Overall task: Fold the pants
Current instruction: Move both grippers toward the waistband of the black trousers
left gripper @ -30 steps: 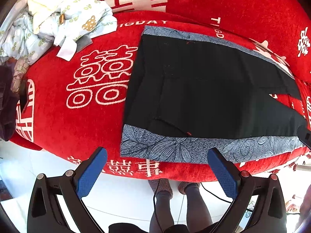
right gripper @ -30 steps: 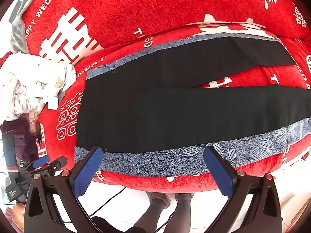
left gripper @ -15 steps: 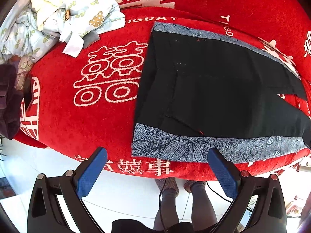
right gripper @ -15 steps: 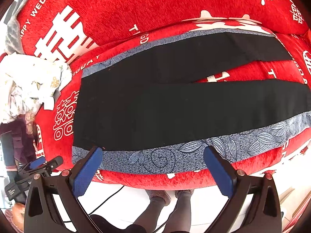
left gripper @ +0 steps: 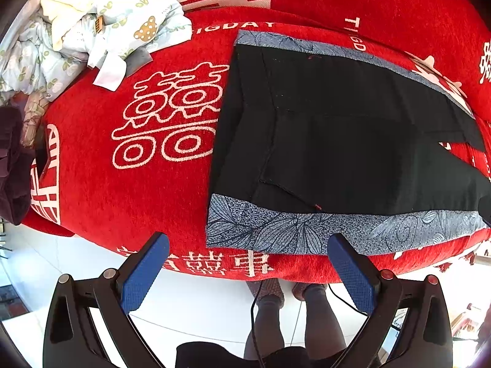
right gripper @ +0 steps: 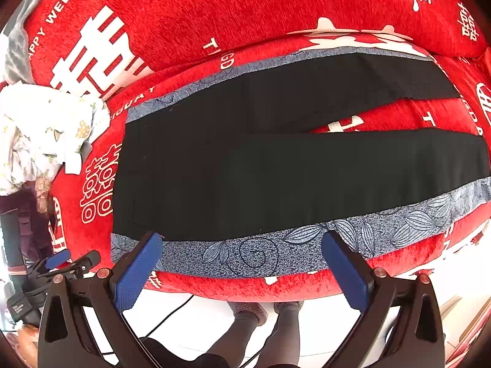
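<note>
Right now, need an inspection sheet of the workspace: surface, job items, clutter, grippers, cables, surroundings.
Surface: red sofa cover with white characters and lettering, seat and backrest.
Job's things: black pants with grey leaf-print side stripes, spread flat on the seat, legs apart, waistband toward the clutter; no fold made yet.
Clutter: pile of pale printed clothes beyond the waistband, apart from the pants; dark purple garment at the seat's end.
Grippers: left gripper open, holding nothing, over the seat's front edge near the waistband corner; right gripper open, holding nothing, at the near stripe.
Cables: black cable hanging by the person's legs.
Surroundings: white tiled floor; person's feet below the seat edge.
</note>
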The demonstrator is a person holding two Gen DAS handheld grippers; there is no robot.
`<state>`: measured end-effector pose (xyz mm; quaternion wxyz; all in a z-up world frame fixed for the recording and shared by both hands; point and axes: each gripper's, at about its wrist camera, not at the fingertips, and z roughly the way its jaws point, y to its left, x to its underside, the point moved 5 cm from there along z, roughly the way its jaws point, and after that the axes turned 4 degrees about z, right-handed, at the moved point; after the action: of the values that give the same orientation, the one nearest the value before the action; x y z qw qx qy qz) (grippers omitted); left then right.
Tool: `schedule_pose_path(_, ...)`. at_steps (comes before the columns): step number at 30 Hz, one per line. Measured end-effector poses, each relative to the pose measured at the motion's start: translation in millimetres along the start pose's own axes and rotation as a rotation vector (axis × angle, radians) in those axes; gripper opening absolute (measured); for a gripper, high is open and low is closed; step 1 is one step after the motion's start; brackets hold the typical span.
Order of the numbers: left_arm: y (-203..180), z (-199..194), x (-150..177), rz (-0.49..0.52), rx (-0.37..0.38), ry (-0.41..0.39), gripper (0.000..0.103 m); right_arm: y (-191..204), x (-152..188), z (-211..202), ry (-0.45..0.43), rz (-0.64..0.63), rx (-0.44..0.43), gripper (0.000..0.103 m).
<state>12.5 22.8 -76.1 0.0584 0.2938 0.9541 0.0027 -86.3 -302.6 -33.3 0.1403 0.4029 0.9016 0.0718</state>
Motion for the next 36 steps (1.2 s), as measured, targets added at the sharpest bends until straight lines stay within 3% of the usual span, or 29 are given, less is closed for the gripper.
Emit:
schedule_pose_path(19,-7.6,25.3,19.3,0.016,-0.005,0.076,0.103,3.1,20.5,18.3,0.039,-0.005,0.026,0.103)
schedule_pose_path(36,1.5,33.3,19.2,0.032,-0.009,0.089,0.103,4.5,29.5,23.0,0.053,0.001,0.049,0.103)
